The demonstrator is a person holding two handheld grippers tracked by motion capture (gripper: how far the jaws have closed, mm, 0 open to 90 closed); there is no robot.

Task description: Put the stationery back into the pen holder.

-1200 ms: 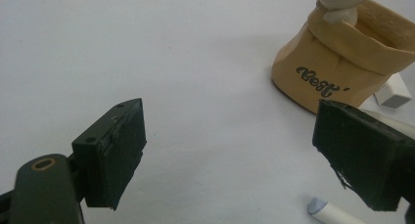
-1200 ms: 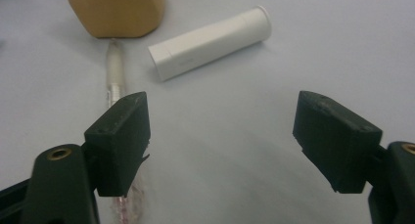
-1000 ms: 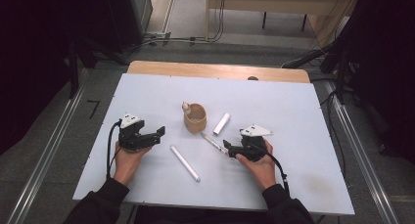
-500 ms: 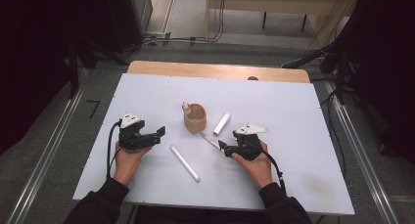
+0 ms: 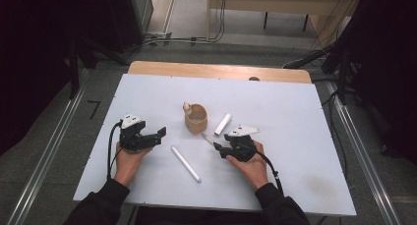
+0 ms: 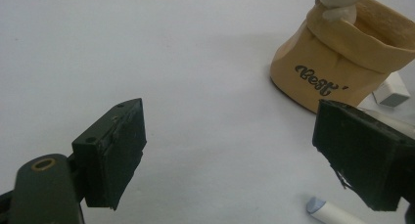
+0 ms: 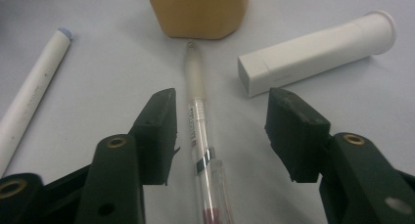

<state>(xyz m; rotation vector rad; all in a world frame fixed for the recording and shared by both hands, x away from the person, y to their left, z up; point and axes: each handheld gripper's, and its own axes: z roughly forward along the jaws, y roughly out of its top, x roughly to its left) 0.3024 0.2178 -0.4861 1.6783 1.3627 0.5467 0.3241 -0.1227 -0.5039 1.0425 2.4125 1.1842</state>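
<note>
As fingers [image 7: 159,136] close, pen [image 7: 199,126] between, untouched

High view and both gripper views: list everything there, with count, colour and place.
table: one, pale grey top, centre.
holder: one, tan bag-shaped cup, mid-table.
clear pen: one, transparent, lying between the right tongs' pads, not gripped.
long marker: one, white, lying between the hands.
short tube: one, white, right of the holder.
left tongs: black, open, over bare table.
right tongs: black, open; jaws have just been closing around the pen.
</note>
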